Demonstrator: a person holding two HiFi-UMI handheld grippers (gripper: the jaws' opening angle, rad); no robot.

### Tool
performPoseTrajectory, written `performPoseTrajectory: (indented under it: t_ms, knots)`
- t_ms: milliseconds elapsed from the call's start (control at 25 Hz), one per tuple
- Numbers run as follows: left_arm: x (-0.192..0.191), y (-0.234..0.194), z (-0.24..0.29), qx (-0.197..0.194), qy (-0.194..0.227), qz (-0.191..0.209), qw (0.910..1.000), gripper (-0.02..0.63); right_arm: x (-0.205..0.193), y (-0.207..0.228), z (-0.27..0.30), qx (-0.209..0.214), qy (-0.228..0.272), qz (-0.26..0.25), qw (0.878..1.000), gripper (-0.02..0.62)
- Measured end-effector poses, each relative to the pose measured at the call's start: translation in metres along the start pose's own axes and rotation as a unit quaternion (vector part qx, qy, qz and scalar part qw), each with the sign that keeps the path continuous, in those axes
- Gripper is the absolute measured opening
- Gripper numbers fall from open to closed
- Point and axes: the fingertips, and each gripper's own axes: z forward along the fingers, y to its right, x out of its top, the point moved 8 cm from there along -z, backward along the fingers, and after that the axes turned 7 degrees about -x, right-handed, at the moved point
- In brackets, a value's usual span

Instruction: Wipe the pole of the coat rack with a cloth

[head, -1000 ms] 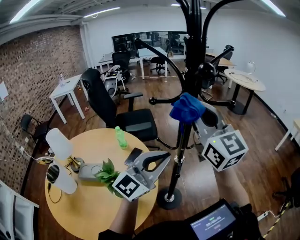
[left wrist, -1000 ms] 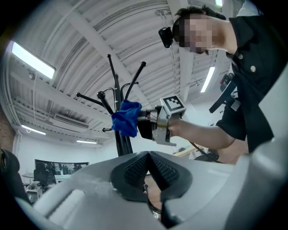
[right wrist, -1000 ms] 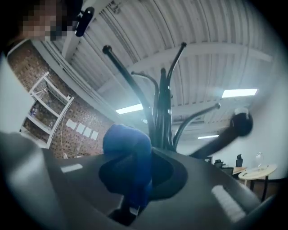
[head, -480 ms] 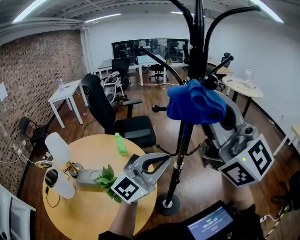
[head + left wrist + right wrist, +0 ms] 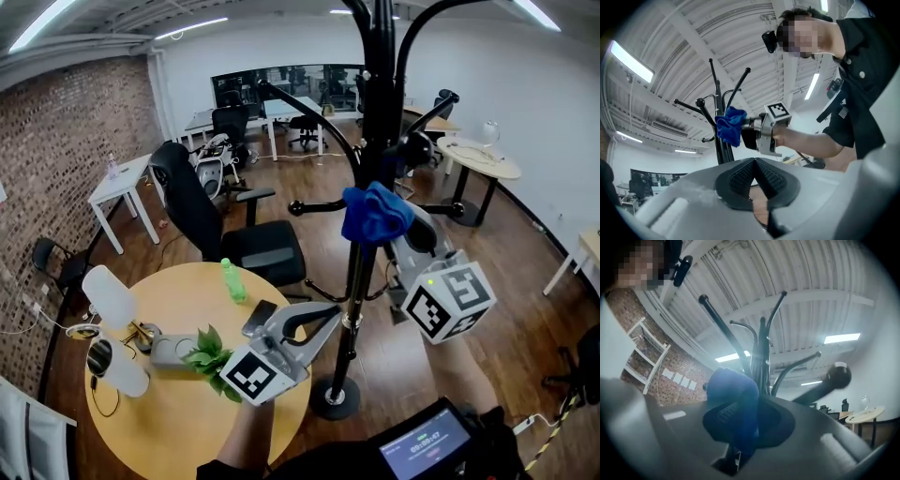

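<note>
One cloth (image 5: 373, 211) on the pole (image 5: 356, 281), mid-wipe, I think.
At the pole's middle the right tool (image 5: 398, 230) pinches the cloth; the left tool (image 5: 323, 314), closed and empty, hovers over the bench (image 5: 169, 412) edge. Next, probably slide down.

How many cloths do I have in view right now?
1. The blue cloth is shut in the right gripper's fingers, held against the coat rack pole. No other shows; one could be hidden behind furniture.
</note>
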Motion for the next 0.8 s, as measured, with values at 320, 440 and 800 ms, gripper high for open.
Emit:
performPoseTrajectory:
  t_ms: [320, 440, 800]
  knots:
    - [-0.014, 0.002, 0.002, 0.003, -0.017, -0.017, 0.9997, 0.003, -0.07, 0.005, -0.028, -0.008, -0.074, -0.015, 0.997, 0.048]
    - [-0.026, 0.001, 0.001, 0.008, -0.029, -0.026, 0.9992, 0.003, -0.112, 0.006, -0.045, -0.005, -0.132, -0.018, 0.991, 0.048]
    - [-0.036, 0.008, 0.003, 0.004, -0.031, -0.039, 0.9988, 0.003, -0.231, -0.003, -0.087, 0.048, -0.358, -0.021, 0.932, 0.046]
